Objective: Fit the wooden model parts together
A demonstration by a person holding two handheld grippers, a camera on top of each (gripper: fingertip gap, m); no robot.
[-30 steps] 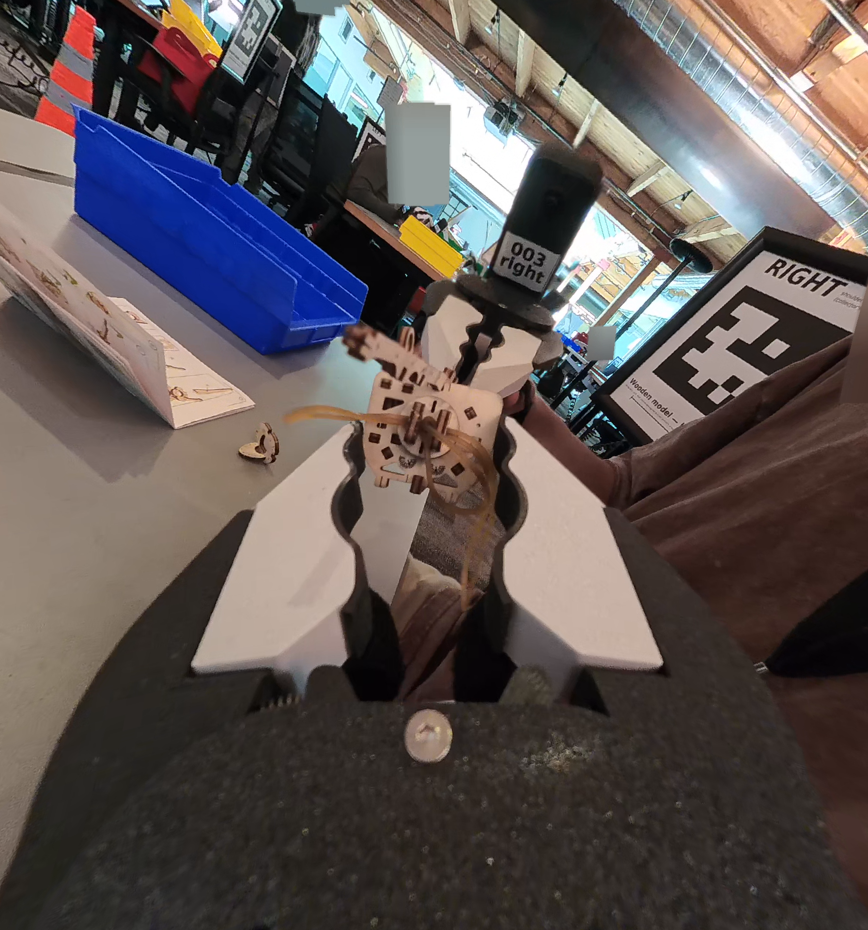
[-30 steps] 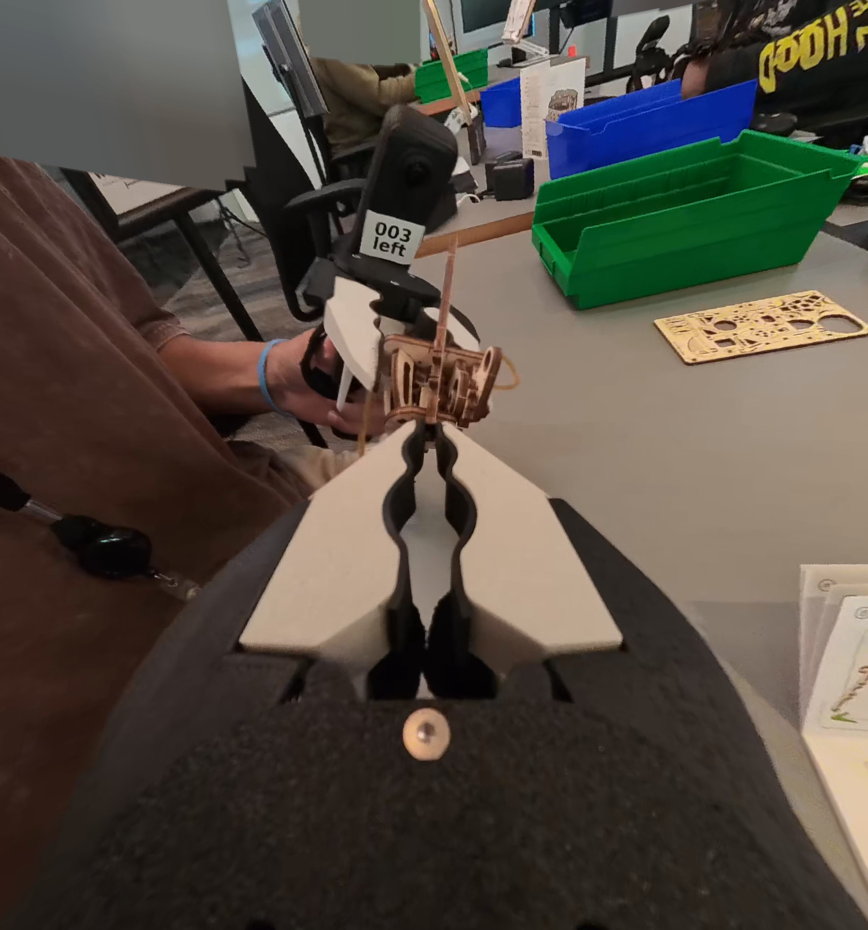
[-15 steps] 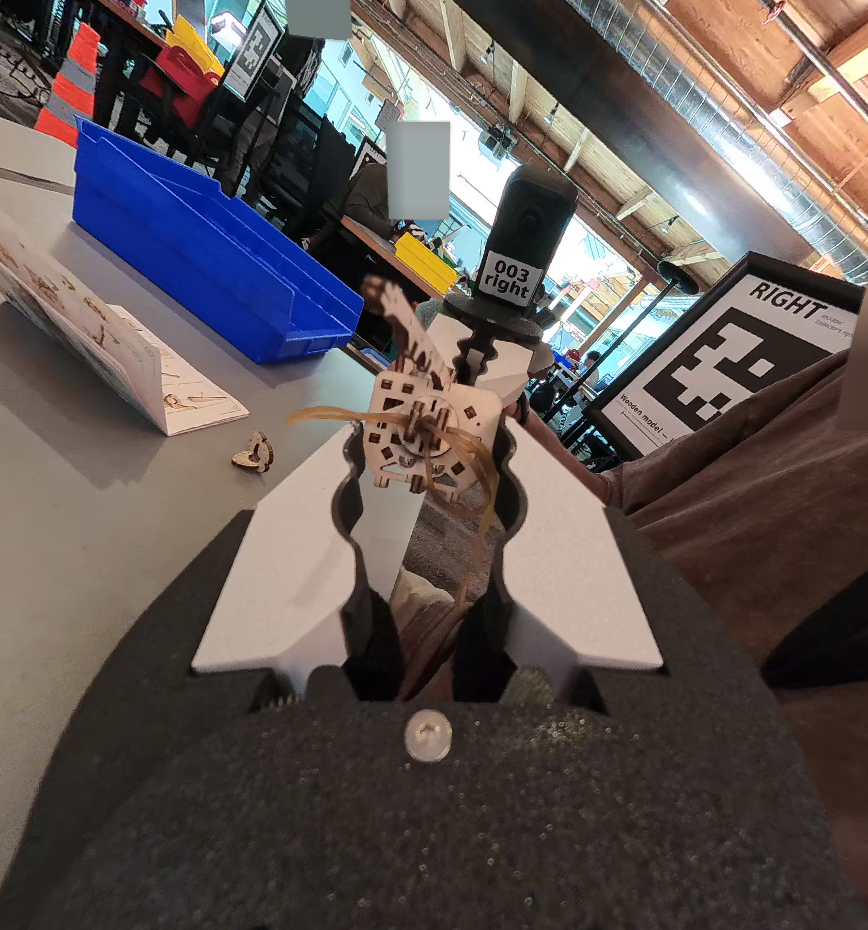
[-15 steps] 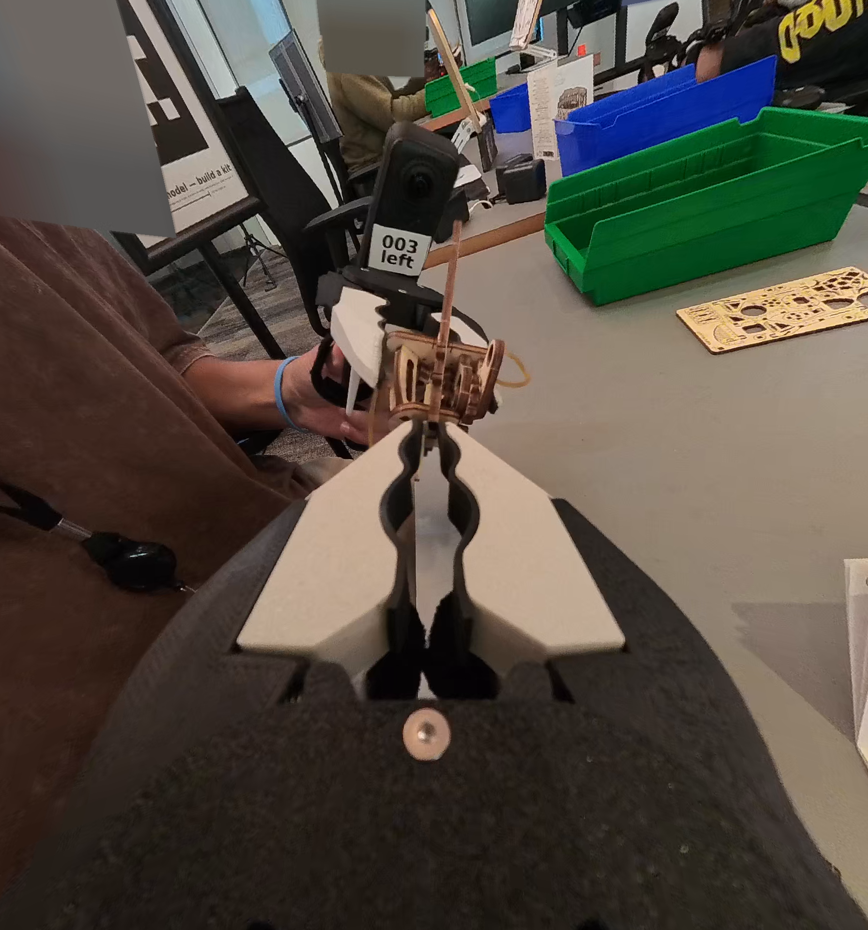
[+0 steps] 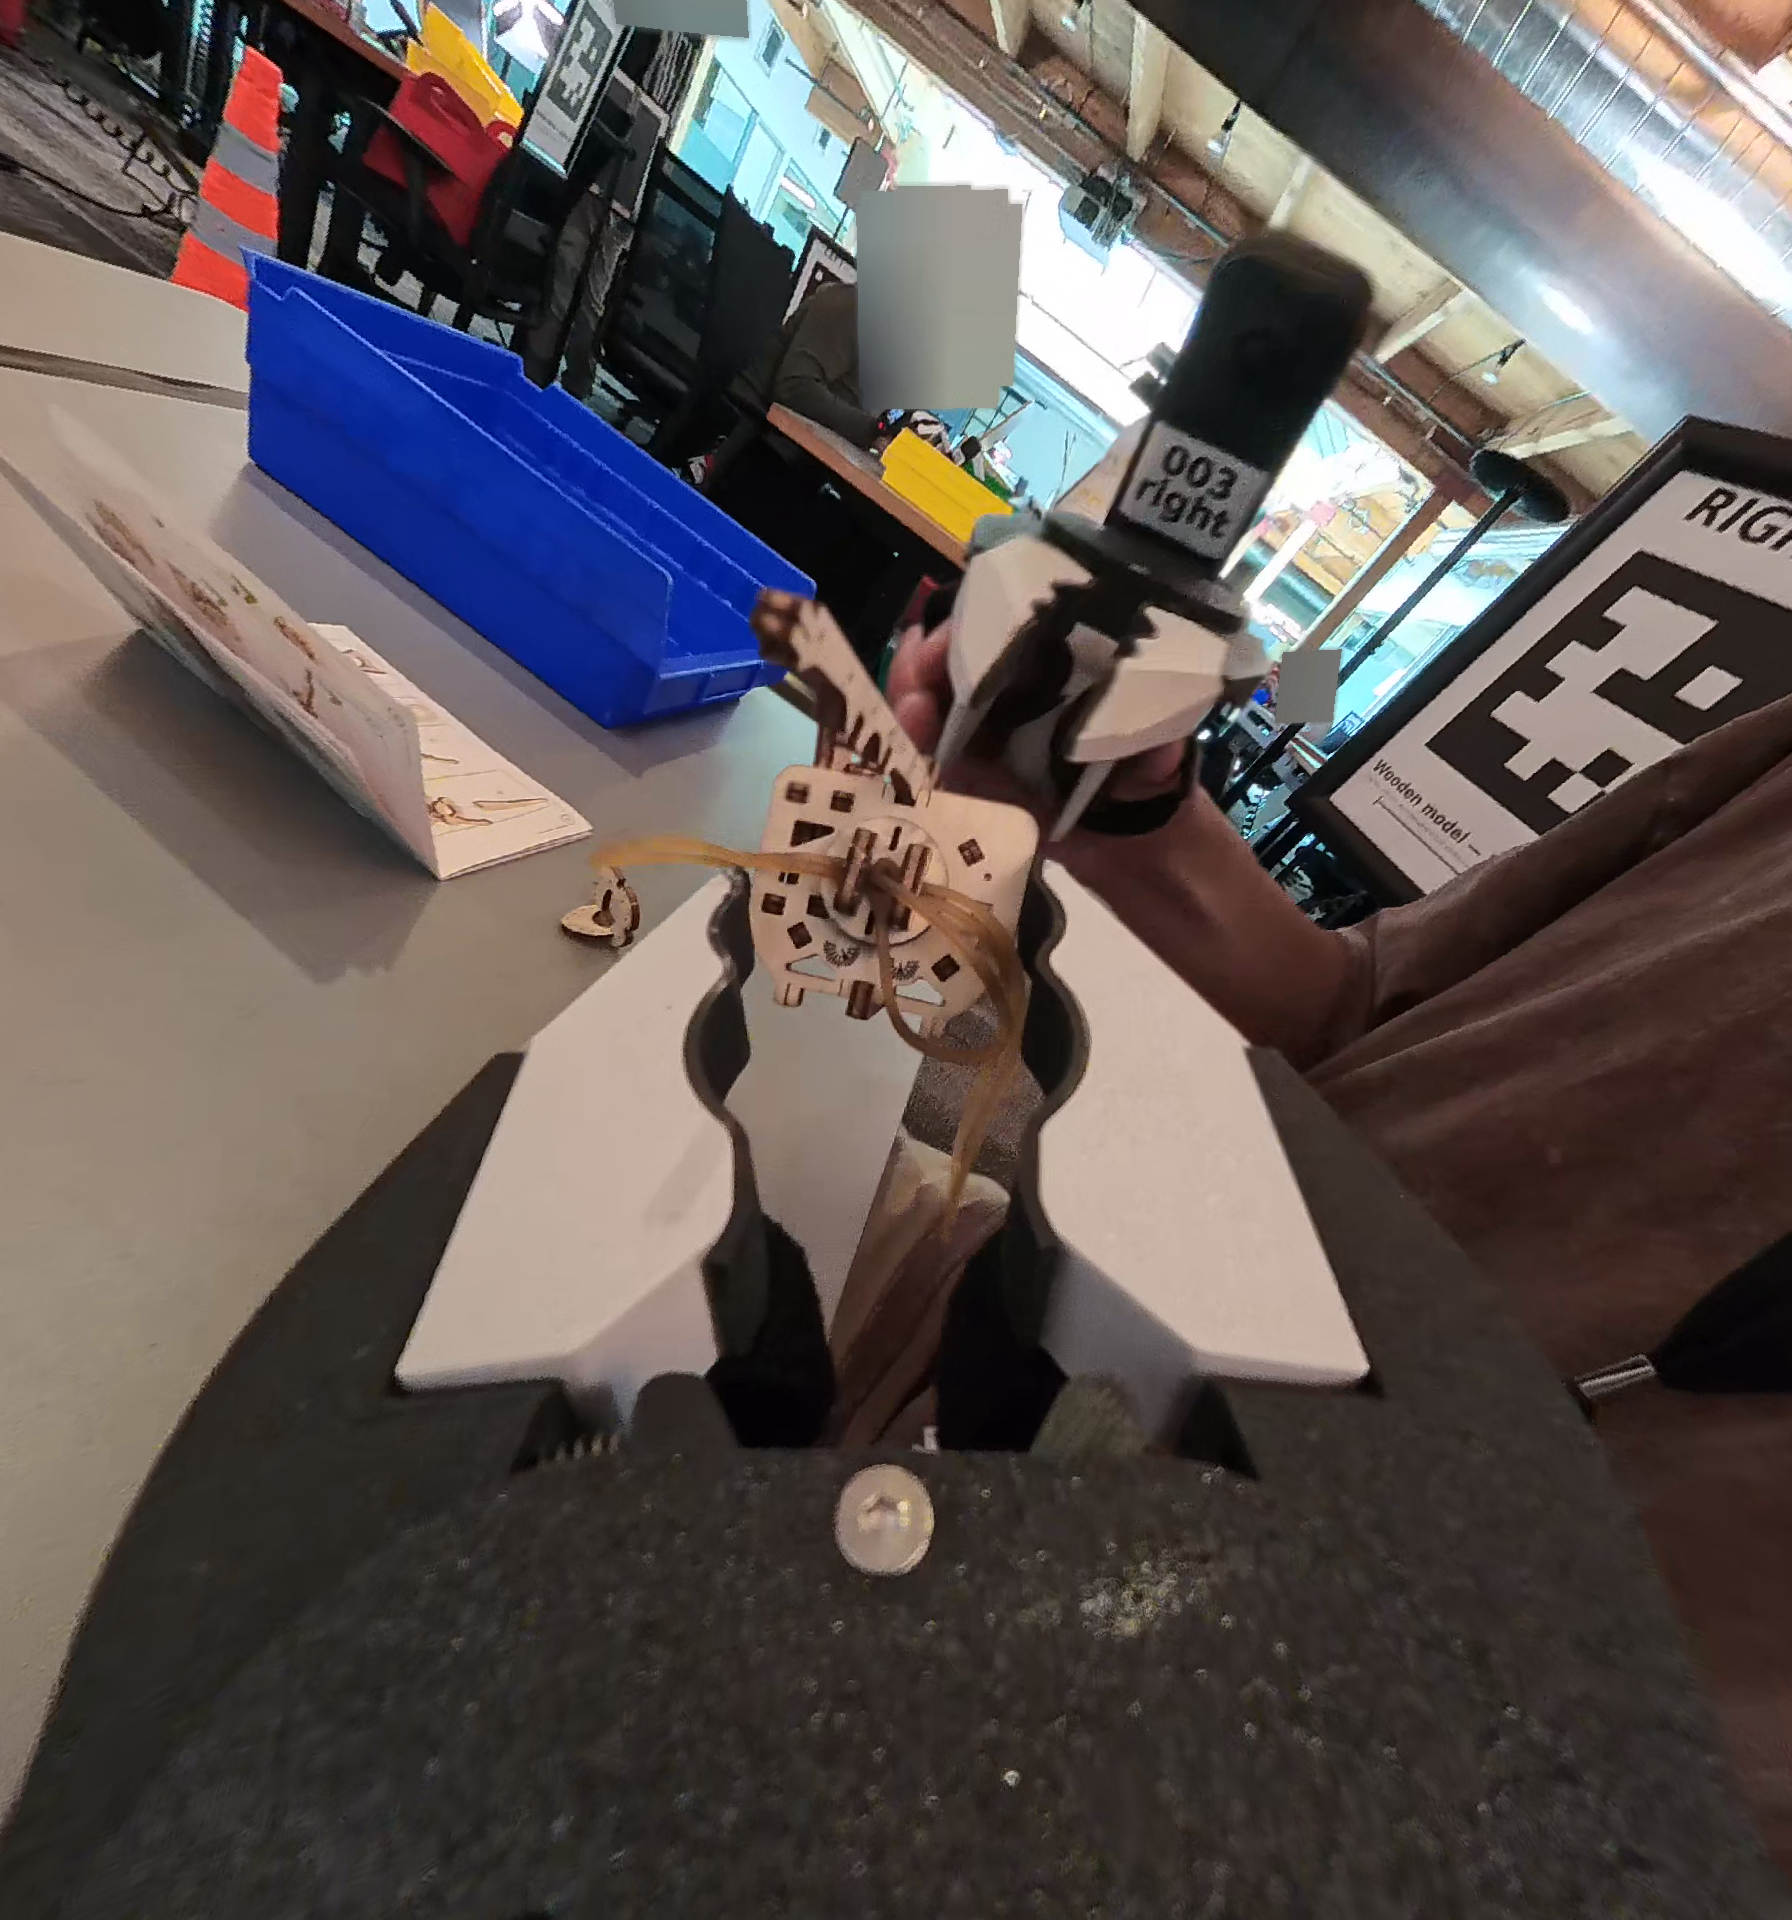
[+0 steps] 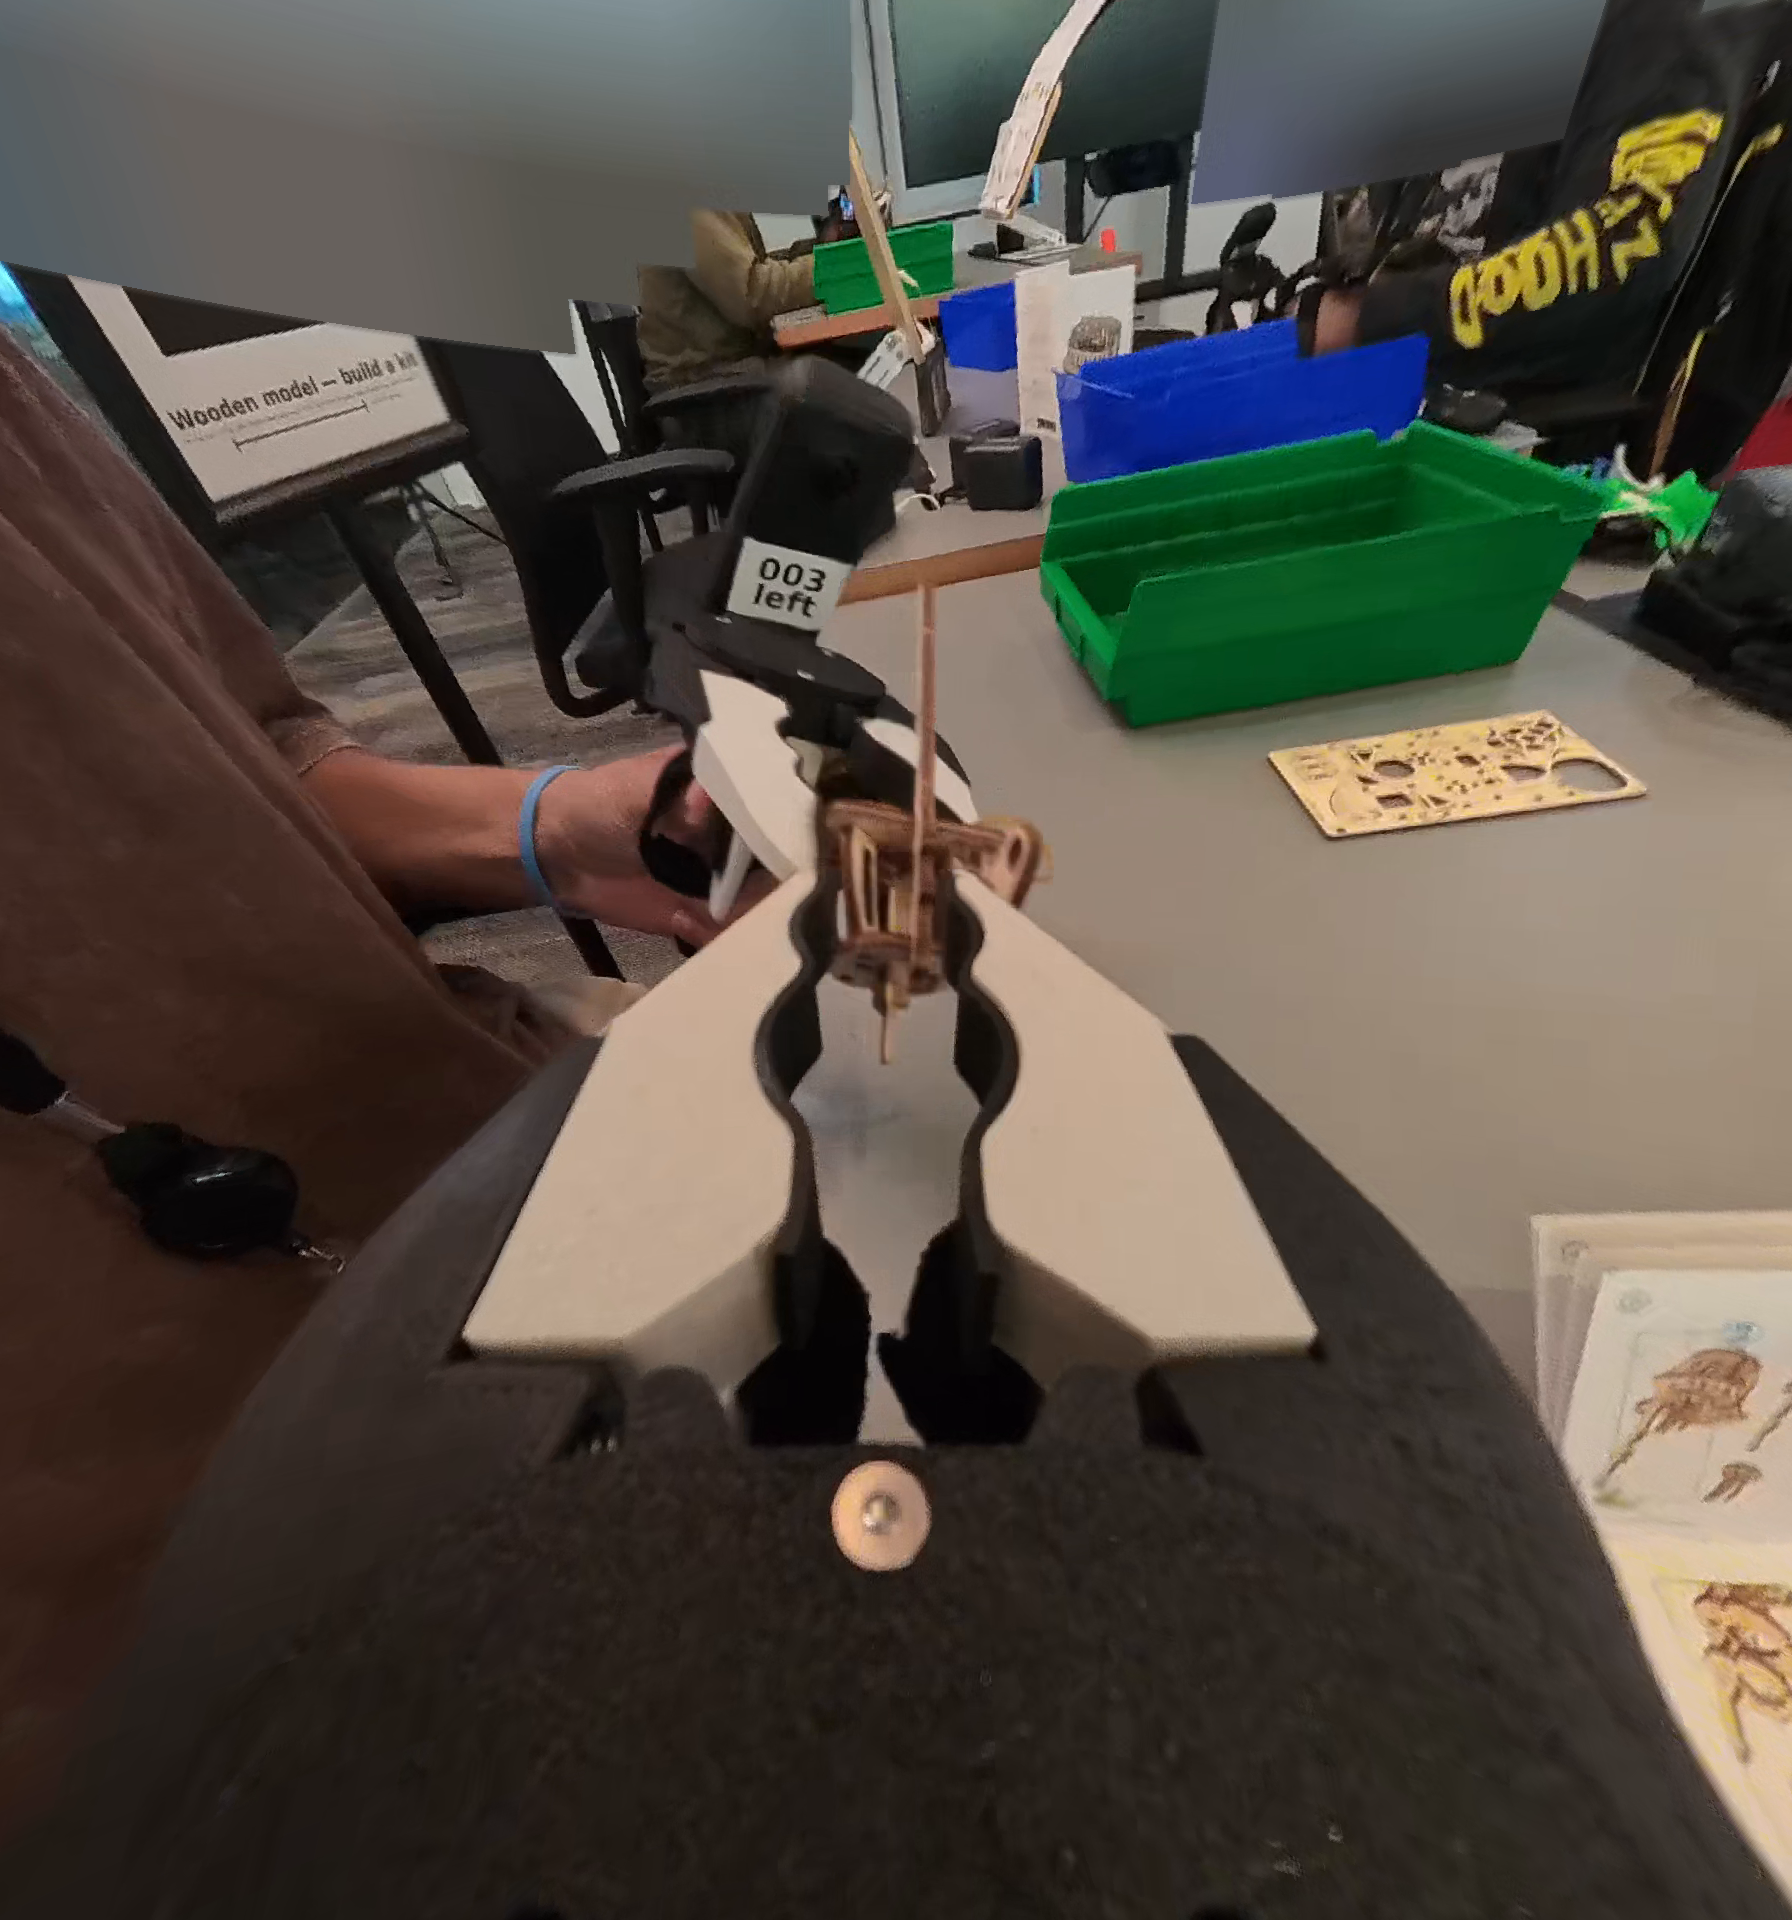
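My left gripper [image 5: 881, 920] is shut on the wooden model [image 5: 887, 894], a square pierced plate with a gear hub and loose rubber bands [image 5: 959, 966], held above the grey table's edge. A long wooden strip [image 5: 835, 675] rises from the model up and to the left. In the right wrist view my right gripper [image 6: 887, 904] is open, its fingertips either side of the model [image 6: 887, 883]; the strip [image 6: 923, 707] stands upright beyond them. I cannot tell whether the fingers touch the model. The right gripper [image 5: 1011, 790] also shows behind the model in the left wrist view, fingers spread.
A blue bin [image 5: 497, 499], a folded instruction booklet [image 5: 279, 644] and a small loose wooden piece [image 5: 601, 914] lie on the table's left. A green bin [image 6: 1287, 582], a punched wooden sheet [image 6: 1453, 769] and instruction pages [image 6: 1723, 1455] lie to the right. A sign stand [image 5: 1619, 665] is behind. Spacing between my two grippers at the tips: around 4 centimeters.
My right gripper was shut on the wooden strip; it has opened and moved forward around the model. The left gripper still holds the model.
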